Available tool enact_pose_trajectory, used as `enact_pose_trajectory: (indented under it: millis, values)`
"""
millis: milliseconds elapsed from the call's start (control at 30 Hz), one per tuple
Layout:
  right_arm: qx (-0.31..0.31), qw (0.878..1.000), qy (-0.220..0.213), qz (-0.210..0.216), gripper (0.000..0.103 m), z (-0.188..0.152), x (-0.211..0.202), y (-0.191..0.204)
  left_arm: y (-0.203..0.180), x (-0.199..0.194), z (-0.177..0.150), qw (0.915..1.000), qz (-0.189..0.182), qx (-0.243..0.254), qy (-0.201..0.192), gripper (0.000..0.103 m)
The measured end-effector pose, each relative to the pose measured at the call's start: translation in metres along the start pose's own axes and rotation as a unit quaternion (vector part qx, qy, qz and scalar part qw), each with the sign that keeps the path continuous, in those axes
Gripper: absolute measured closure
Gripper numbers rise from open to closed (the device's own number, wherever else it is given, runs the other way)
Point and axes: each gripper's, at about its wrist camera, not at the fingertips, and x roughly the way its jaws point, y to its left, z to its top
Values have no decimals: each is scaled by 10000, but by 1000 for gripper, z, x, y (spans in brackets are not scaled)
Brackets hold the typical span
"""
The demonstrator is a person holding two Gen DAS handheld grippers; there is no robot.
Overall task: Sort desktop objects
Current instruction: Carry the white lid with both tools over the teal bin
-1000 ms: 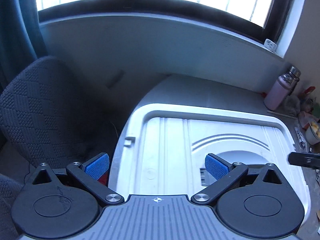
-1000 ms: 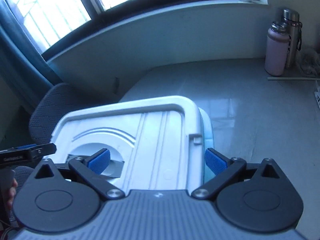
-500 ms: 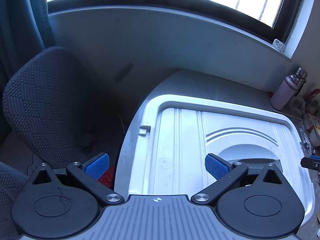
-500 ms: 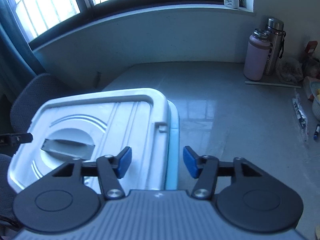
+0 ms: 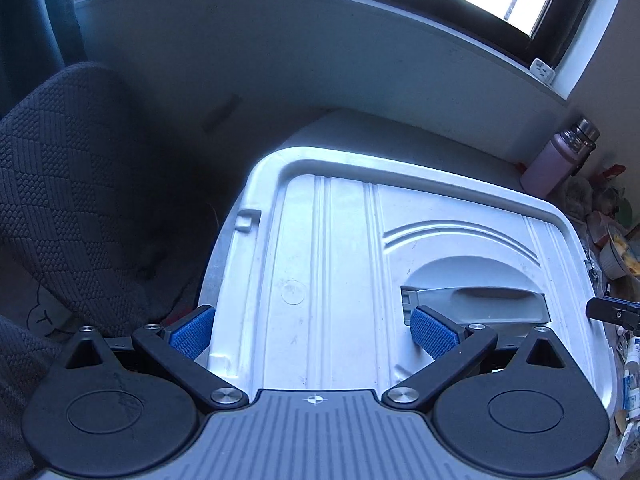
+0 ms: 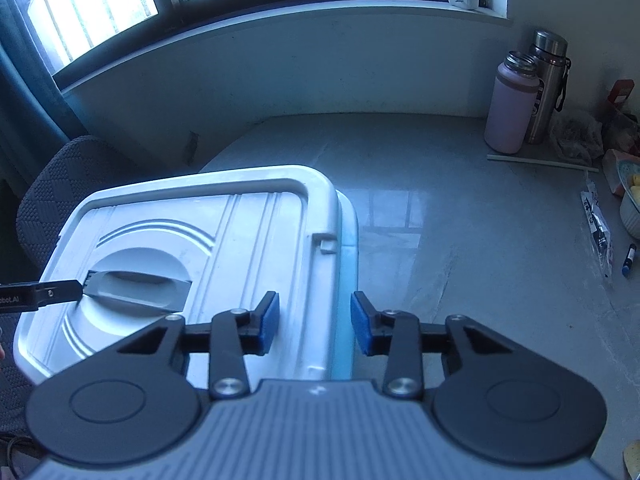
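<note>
Right wrist view: the right gripper [image 6: 313, 326] has its jaws drawn narrow across the right rim of the white lid [image 6: 180, 248] of a storage bin [image 6: 347, 264] at the bench's [image 6: 460, 208] left edge; whether the pads press it I cannot tell. The left gripper [image 5: 313, 330], jaws wide, straddles the lid's near left corner, short of the recessed handle [image 5: 480, 300]. Farther back, a pink bottle [image 6: 510, 108] and steel flask [image 6: 546, 84] stand by the wall.
</note>
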Motion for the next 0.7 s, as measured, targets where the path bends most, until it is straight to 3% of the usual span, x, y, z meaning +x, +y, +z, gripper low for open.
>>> enact_pose_trajectory:
  millis: [233, 567, 633, 700]
  values:
    - [6, 9998, 43, -219, 64, -2, -2, -5, -7, -2, -8, 9998, -191, 21, 47, 0]
    - [251, 9995, 36, -173, 60, -8, 0, -13, -9, -14, -5, 9995, 65, 272, -158, 0]
    - [201, 9995, -7, -238, 57, -10, 1, -10, -12, -14, -5, 9990, 141, 390, -152, 0]
    - [126, 9993, -51, -353, 43, -11, 2, -7, -16, -13, -9, 9985, 199, 506, -112, 0]
